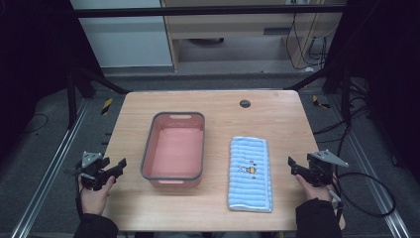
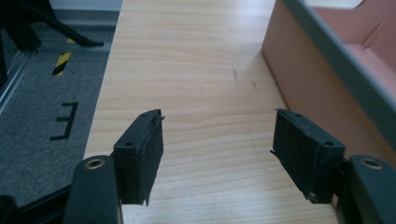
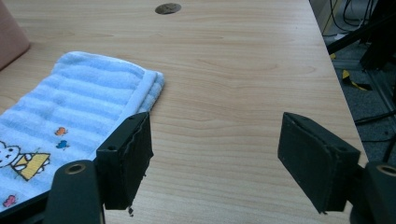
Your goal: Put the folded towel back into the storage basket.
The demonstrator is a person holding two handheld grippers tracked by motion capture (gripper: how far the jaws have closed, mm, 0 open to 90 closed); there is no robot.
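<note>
We hold the left gripper (image 1: 120,164) and right gripper (image 1: 292,164) with jaws wide apart and empty, at the table's (image 1: 277,114) two side edges. Between them, on smooth pale wood grain, a folded, ribbed blue towel (image 1: 250,173) lies flat just beside a pink plastic tub (image 1: 173,148) with a grey rim. Grey carpet surrounds the table.

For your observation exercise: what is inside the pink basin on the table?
The pink basin holds nothing visible in the high view; its bare floor shows. Its near wall hides a thin strip of that floor.
</note>
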